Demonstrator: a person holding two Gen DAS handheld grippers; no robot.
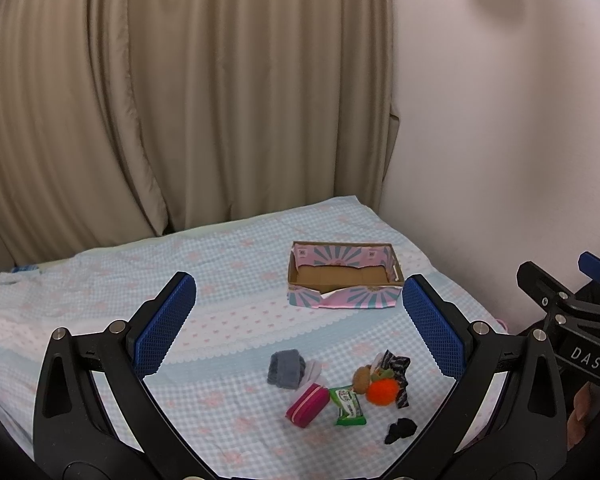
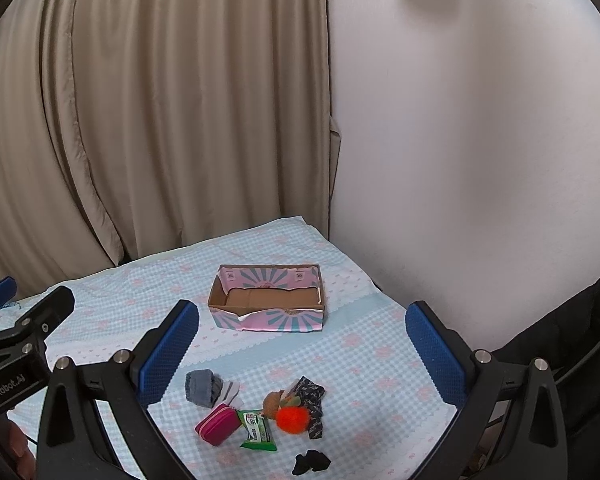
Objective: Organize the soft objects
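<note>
Blue-padded and black-framed, the left gripper (image 1: 298, 326) stands spread wide with nothing between its pads; the right gripper (image 2: 302, 340) is likewise fully apart and empty. Both hover above the near edge of the bed (image 1: 100, 320), which is covered in a pale blue checked cloth with pink flowers.

Nearest on the bed lies a small black crumpled fabric piece (image 1: 400, 431), apart from the rest. Just beyond it is a loose cluster: a magenta zipped pouch (image 1: 308, 399), touching a green plastic tissue packet (image 1: 350, 406), beside an orange fluffy pompom (image 1: 382, 392) with a small brown plush ball (image 1: 362, 378) against it. A dark patterned cloth (image 1: 398, 372) lies behind and beside the pompom. A rolled grey sock (image 1: 286, 369) sits at the cluster's left, resting on a pale striped item that cannot be identified.

Further on, toward the far right corner of the bed, an open cardboard box with pink and teal sunburst print (image 1: 342, 280) stands well apart from the cluster. Its brown floor appears bare.

Assessment: nothing is sorted yet; every soft item remains to be moved, presumably into the box.
</note>
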